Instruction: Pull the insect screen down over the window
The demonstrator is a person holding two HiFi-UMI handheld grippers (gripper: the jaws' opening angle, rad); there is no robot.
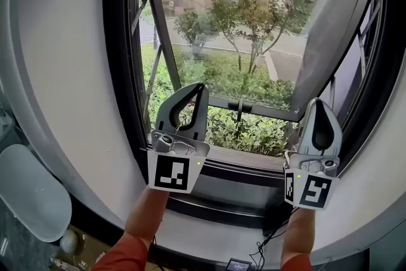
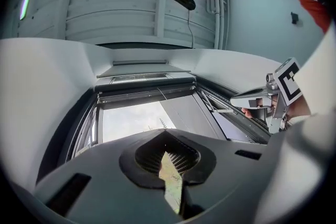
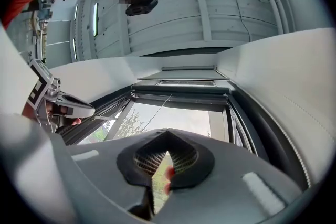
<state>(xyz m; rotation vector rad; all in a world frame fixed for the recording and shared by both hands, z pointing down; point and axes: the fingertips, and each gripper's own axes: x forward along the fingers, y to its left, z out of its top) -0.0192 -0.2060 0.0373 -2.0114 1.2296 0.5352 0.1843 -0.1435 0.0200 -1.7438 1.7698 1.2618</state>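
Observation:
The insect screen is rolled up in its dark bar point(image 2: 144, 91) point(image 3: 181, 94) along the top of the window, and a thin cord point(image 3: 157, 110) hangs from it. The head view does not reach that bar. Both grippers are raised in front of the window opening and point up at it. My left gripper point(image 1: 200, 87) point(image 2: 165, 134) is shut with nothing between its jaws. My right gripper point(image 1: 315, 101) point(image 3: 168, 132) is shut and empty too. Each gripper shows at the edge of the other's view, apart from the frame.
The dark window frame point(image 1: 120, 60) sits in a white wall, with the sill point(image 1: 244, 168) just behind the grippers. A grey sash point(image 1: 330, 28) stands swung outward at the right. Trees and bushes lie outside. A white oval object point(image 1: 28, 200) and cables point(image 1: 266, 244) lie below.

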